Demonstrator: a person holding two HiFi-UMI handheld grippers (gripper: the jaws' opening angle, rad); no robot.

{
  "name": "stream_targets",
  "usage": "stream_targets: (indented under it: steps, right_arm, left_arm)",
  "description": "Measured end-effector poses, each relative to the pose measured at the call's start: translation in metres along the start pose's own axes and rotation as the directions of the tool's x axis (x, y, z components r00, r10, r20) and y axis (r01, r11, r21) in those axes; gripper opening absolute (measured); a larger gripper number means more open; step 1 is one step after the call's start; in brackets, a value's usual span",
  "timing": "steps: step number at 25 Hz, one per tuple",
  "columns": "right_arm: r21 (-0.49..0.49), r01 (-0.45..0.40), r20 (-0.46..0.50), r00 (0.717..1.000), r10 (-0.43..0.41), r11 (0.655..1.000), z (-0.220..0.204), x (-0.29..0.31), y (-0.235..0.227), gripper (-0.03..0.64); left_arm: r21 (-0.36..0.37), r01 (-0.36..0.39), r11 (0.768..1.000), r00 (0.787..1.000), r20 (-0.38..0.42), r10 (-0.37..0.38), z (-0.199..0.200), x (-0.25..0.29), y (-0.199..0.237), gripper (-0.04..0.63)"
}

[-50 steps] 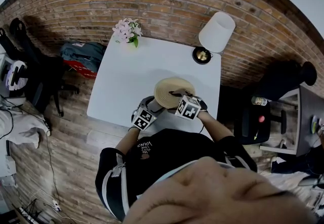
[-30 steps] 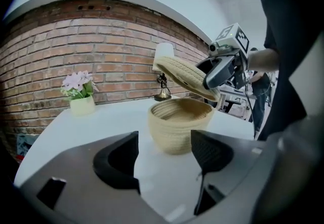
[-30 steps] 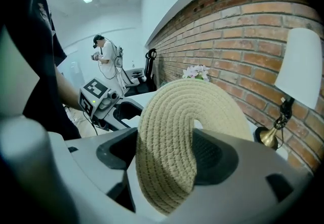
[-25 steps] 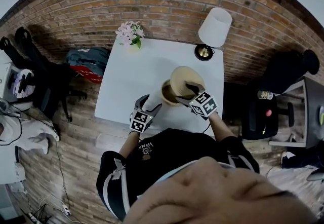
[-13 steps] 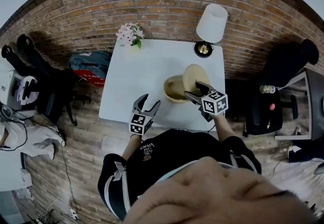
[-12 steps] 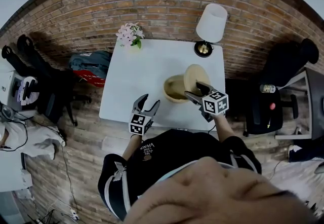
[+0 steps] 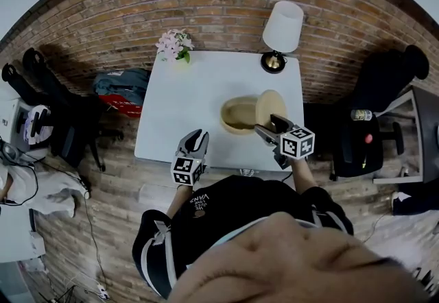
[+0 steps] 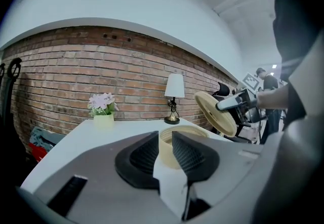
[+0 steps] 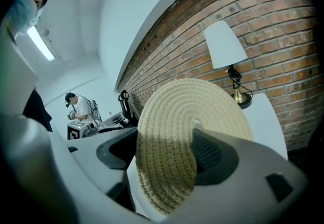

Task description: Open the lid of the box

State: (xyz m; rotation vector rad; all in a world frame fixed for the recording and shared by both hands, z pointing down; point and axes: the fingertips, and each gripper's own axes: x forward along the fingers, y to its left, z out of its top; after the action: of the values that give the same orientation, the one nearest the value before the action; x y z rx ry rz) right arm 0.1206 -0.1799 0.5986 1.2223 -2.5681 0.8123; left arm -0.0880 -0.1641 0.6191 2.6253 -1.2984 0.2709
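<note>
I am working over the white bench (image 7: 178,103), which is standing against a brick wall. The round woven box (image 7: 239,115) is sitting on its right half, nearer the front edge, and its mouth is showing open.

I am holding the lid (image 7: 269,108) in the right gripper (image 7: 271,125). The jaws are pressing on its two faces, so the lid is standing on edge just beside the right side of the box. I judge the opening itself is done and the lid is only waiting for a place.

The left gripper (image 7: 195,136) is hovering at the front edge, apart from the box. Its jaws are closing to a narrow gap with nothing between them, and the box is only showing beyond. I think it is keeping out of the way.

For putting the lid down, I am seeing wide free room to the left of the box. On the right the bench edge is close. The lamp (image 7: 282,26) is occupying the far right corner and the flowers (image 7: 173,42) the far left one.
</note>
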Motion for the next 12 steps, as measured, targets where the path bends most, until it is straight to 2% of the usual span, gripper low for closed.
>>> stream_targets:
  steps: [5, 12]
  right_arm:
    - [0.029, 0.019, 0.023, 1.0, -0.02, 0.999, -0.005, -0.013, 0.0, 0.321]
    - [0.052, 0.048, 0.031, 0.998, -0.05, 0.997, -0.011, -0.027, -0.003, 0.321]
  left_arm:
    - [-0.021, -0.029, 0.999, 0.999, 0.037, 0.03, 0.008, -0.008, 0.003, 0.046]
    - [-0.079, -0.023, 0.997, 0.997, 0.078, 0.029, 0.014, -0.016, -0.002, 0.025]
